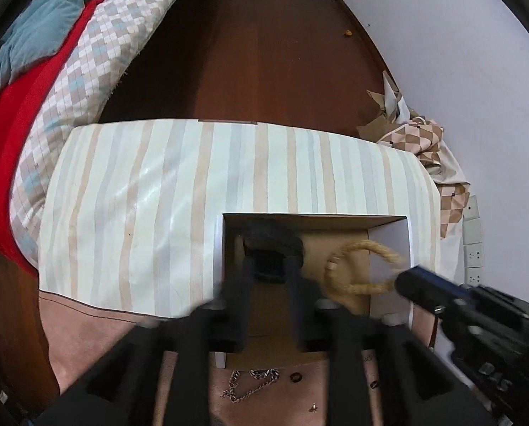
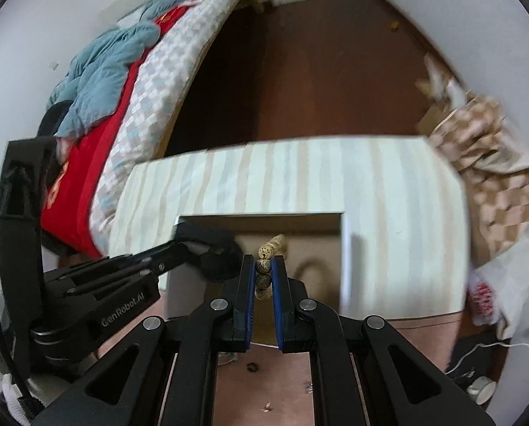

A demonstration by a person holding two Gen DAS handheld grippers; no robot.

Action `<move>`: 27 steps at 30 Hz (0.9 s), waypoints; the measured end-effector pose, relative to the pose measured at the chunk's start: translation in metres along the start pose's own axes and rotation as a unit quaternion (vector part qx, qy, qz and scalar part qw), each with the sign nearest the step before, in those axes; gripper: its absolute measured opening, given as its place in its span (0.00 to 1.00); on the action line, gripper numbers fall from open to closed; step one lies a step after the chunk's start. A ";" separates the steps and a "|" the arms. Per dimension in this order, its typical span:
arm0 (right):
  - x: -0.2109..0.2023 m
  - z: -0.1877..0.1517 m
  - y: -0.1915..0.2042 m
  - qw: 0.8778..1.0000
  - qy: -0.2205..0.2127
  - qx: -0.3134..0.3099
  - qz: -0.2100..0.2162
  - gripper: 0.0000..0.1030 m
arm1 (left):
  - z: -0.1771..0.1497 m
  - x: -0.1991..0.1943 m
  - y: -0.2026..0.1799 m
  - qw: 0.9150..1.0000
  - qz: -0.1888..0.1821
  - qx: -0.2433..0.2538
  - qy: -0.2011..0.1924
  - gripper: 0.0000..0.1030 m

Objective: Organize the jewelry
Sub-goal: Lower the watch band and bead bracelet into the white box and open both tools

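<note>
Right wrist view: right tongs (image 2: pixel 264 266) grip bead bracelet (image 2: pixel 264 270) over box (image 2: pixel 347 269). Left tongs (image 1: pixel 268 266) part-open, empty, above black pouch (image 1: pixel 275 239) in box.

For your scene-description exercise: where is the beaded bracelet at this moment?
In the right wrist view the beaded bracelet is pinched in the right claw, hanging over the open box, just right of a black object inside.

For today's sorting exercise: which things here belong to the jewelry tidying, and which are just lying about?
Job: open box; beaded bracelet in right gripper; dark item under left gripper; chain; small rings.

Lying about: bedding; checked bag; cardboard scraps.
</note>
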State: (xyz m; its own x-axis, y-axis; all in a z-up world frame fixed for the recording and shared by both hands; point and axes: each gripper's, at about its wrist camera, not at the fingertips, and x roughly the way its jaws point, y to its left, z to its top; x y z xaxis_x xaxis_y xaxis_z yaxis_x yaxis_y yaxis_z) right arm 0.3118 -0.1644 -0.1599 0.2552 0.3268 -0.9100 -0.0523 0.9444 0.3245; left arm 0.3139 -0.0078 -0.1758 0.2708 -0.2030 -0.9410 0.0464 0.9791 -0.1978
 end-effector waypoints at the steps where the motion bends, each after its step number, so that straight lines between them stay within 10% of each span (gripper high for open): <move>1: 0.006 0.000 -0.003 1.000 0.012 0.002 -0.001 0.11 | -0.001 -0.003 -0.001 1.000 -0.001 0.000 -0.006 0.73; 5: 0.006 -0.009 -0.016 1.000 0.015 0.005 -0.014 0.48 | -0.002 -0.012 -0.002 1.000 0.007 0.001 -0.019 0.81; 10: -0.011 -0.023 -0.019 0.998 -0.008 -0.010 -0.068 0.59 | -0.017 -0.024 -0.001 0.997 0.060 0.008 -0.051 0.99; 14: -0.014 -0.038 -0.018 0.990 -0.028 -0.028 -0.137 0.92 | -0.035 -0.029 0.003 0.993 0.093 0.007 -0.074 1.00; 27: -0.034 -0.071 -0.007 0.977 -0.072 -0.035 -0.197 0.96 | -0.079 -0.052 0.002 0.988 0.116 -0.003 -0.100 1.00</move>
State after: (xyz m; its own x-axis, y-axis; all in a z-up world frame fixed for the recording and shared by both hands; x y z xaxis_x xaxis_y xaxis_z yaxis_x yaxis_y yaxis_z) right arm 0.2349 -0.1793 -0.1500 0.4015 -0.0665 -0.9134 0.0129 0.9977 -0.0670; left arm 0.2236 0.0040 -0.1487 0.4583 0.0332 -0.8882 -0.0445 0.9989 0.0143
